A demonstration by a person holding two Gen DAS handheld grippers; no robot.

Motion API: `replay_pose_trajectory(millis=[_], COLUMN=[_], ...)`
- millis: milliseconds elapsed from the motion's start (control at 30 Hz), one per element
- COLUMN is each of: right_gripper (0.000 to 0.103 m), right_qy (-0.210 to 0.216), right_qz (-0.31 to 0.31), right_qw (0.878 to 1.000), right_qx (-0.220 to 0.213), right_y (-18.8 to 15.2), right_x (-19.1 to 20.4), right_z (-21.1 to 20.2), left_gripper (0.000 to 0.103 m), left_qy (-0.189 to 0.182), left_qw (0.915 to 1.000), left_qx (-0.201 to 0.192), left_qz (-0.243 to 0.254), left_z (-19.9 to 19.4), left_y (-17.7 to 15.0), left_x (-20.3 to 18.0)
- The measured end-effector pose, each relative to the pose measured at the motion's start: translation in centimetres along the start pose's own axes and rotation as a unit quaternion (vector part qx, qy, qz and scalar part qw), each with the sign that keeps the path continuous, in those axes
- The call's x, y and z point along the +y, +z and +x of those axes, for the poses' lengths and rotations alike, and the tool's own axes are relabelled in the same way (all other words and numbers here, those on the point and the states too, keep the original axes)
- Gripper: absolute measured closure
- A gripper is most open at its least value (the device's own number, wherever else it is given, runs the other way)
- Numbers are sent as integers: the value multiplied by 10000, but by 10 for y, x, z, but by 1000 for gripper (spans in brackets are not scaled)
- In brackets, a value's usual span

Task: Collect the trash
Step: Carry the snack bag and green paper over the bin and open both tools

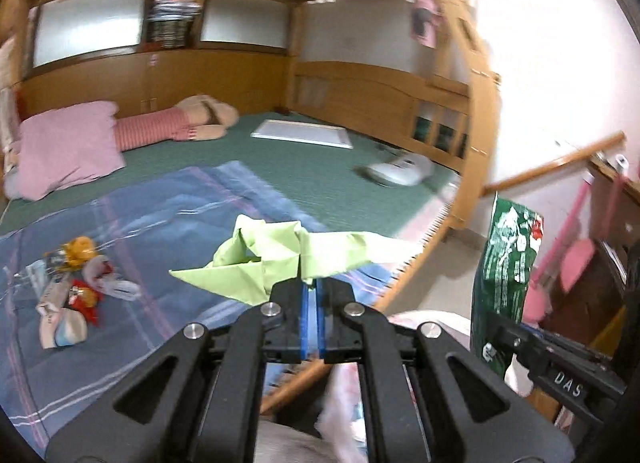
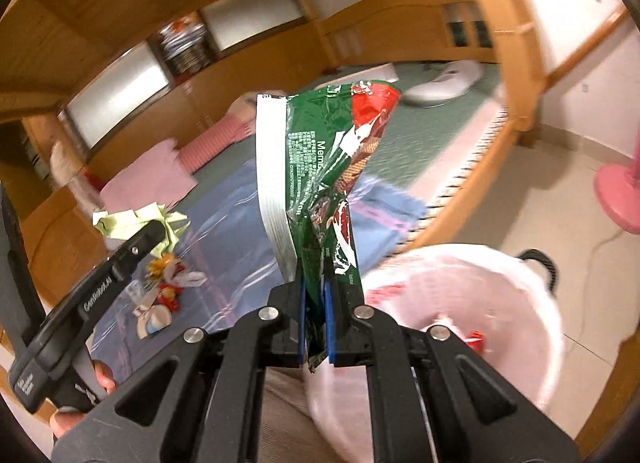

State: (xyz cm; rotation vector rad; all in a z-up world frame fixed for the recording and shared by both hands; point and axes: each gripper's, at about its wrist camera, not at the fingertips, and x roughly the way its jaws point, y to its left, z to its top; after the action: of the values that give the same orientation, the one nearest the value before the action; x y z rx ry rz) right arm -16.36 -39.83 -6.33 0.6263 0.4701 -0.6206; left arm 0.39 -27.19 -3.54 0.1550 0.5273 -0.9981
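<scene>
My left gripper is shut on a crumpled light green paper and holds it in the air over the bed edge; the paper also shows in the right wrist view. My right gripper is shut on a green and red snack wrapper, held upright above a bin lined with a white bag; the wrapper also shows in the left wrist view. Several small wrappers lie in a pile on the blue checked blanket, also seen in the right wrist view.
A pink pillow, a striped plush toy, a white board and a white device lie on the green bed. A wooden bed frame curves at the right. A pink fan base stands on the tiled floor.
</scene>
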Motion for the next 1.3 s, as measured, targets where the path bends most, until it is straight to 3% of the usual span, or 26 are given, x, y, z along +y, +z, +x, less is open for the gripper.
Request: replay_pose_trajectory(millis=[167, 433, 967, 1100, 1300], right_gripper=[94, 94, 94, 94, 94], right_qy=[-341, -638, -669, -680, -686], right_qz=[306, 598, 729, 766, 788], right_qw=[9986, 9945, 9924, 9921, 9919], right_qx=[-279, -583, -733, -726, -721], right_y=[-6, -15, -17, -15, -15], right_x=[-44, -83, -98, -101, -103], right_z=[-35, -70, -85, -84, -84], left_gripper=[99, 99, 98, 74, 68], left_qy=[-309, -492, -493, -456, -425], left_qw=[9991, 9963, 9937, 9933, 9934], left_qx=[184, 422, 616, 639, 624], left_qz=[211, 569, 800, 845, 869], left_z=[5, 13, 40, 43, 41], left_y=[-15, -41, -53, -55, -55], left_x=[-58, -113, -128, -129, -130])
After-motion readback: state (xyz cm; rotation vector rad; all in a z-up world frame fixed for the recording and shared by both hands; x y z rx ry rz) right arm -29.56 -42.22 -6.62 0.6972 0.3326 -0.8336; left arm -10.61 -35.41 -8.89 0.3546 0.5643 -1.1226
